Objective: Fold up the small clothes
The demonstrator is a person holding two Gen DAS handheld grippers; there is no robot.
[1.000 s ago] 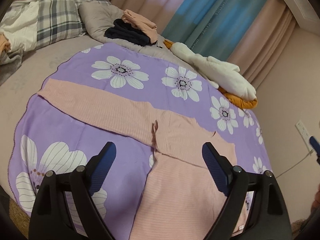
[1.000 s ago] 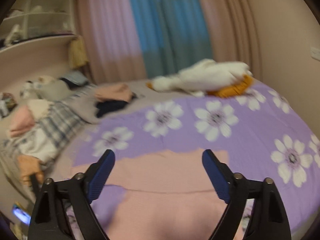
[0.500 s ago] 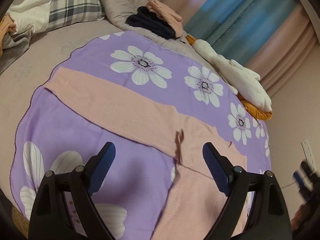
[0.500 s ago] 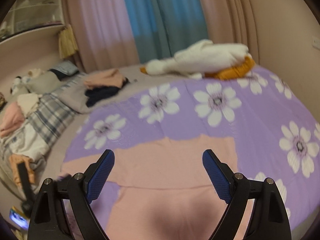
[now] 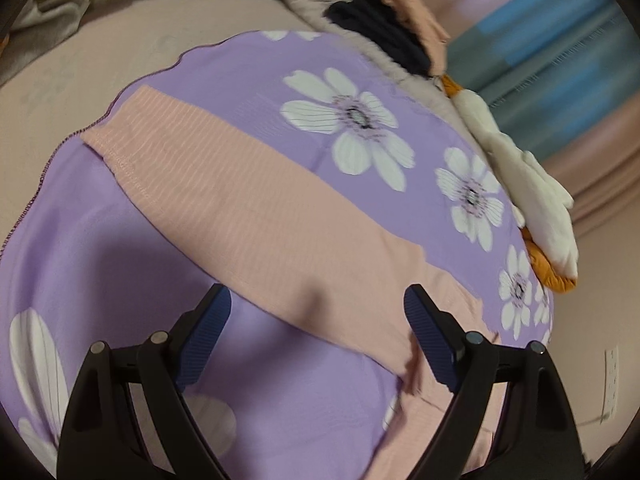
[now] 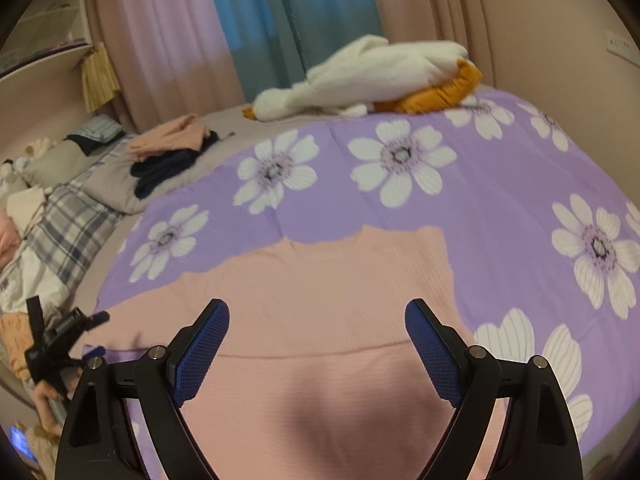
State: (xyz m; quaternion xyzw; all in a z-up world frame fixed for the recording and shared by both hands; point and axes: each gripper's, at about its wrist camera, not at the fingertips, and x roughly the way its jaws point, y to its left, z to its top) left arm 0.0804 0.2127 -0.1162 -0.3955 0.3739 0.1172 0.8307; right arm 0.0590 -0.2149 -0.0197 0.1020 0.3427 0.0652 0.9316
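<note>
A pink ribbed long-sleeved top (image 5: pixel 256 208) lies flat on a purple sheet with white flowers (image 5: pixel 248 76). In the left wrist view one sleeve stretches up and left to its cuff (image 5: pixel 116 148). My left gripper (image 5: pixel 318 308) is open and empty, just above the sleeve near the armpit. In the right wrist view the top's body (image 6: pixel 332 364) fills the lower middle, with a fold line across it. My right gripper (image 6: pixel 317 322) is open and empty, low over the body. The left gripper also shows at the far left of the right wrist view (image 6: pixel 60 340).
A white and orange plush toy (image 6: pixel 372 76) lies at the sheet's far edge. A pile of dark and pink clothes (image 6: pixel 172 152) sits on a grey pillow. Plaid bedding (image 6: pixel 60 240) lies to the left. Curtains (image 6: pixel 280 20) hang behind the bed.
My left gripper has moved down and left along the sleeve, closer to the fabric. My right gripper has lowered toward the top's body. Both stay open.
</note>
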